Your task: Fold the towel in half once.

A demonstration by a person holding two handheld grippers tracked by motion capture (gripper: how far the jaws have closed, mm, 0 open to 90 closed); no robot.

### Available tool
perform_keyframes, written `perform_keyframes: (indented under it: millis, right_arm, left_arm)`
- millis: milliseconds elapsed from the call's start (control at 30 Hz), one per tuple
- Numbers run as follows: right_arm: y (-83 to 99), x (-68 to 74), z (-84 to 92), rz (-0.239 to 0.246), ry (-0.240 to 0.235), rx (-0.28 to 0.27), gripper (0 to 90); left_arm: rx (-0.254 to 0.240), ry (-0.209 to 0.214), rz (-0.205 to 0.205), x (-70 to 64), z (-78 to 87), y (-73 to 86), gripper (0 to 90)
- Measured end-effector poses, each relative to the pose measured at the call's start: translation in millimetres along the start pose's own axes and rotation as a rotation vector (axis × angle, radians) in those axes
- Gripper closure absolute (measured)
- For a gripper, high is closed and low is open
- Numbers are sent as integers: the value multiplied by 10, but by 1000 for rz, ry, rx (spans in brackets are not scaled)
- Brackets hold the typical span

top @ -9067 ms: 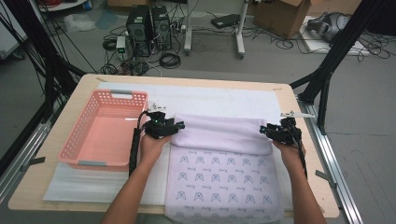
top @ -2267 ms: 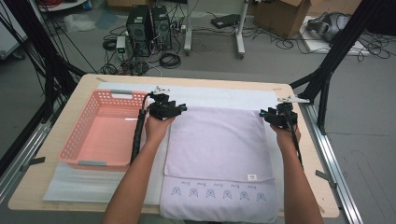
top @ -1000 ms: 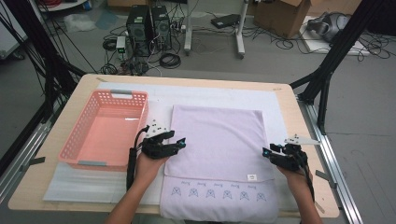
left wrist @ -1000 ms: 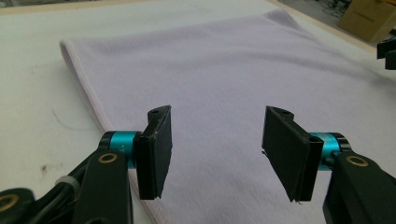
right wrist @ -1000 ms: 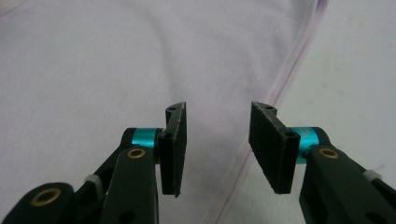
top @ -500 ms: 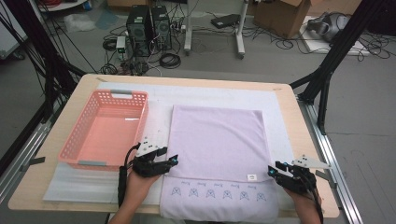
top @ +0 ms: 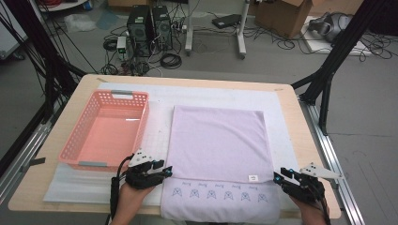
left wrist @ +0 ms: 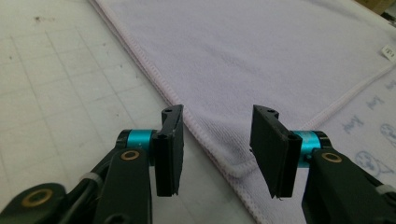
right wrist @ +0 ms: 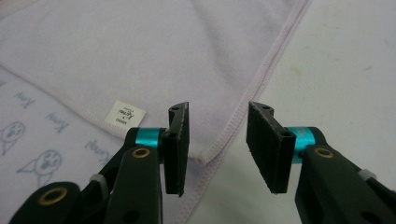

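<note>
Soft matt lilac terry towel (top: 217,140) with stitched hems; glossy pink plastic basket (top: 109,131); pale wood table (top: 307,133).

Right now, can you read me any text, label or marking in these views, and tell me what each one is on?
White tag sewn on the folded lilac towel: two short printed lines, too blurred to read.
Blue printed row along the towel's near strip: small figures with script above them, too small to read.
Nothing readable on the pink basket.

A lab: computer towers (top: 150,23), floor cables (top: 281,35), black rig frame (top: 335,56).
</note>
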State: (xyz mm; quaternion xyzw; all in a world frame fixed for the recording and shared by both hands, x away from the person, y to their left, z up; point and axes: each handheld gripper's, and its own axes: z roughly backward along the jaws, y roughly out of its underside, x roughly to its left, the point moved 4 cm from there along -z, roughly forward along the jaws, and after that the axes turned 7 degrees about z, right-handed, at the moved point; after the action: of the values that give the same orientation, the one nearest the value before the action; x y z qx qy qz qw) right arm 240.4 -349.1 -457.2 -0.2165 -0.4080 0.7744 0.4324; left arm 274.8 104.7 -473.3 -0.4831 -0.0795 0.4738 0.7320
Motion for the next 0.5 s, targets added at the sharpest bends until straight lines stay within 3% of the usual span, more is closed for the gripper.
perform_keyframes:
  millis: [133,300,500]
  right_arm:
    - [32,17,25,-7,-7,1,593]
    - [69,50,61,-5,-10,6,592]
    - [121,74,99,4,-12,16,593]
  left_arm:
    - [-1,-10,3,-13,13,22,569]
    - [38,-45,-42,-72,4,70,631]
    - [29,-89,-74,-133,15,94,743]
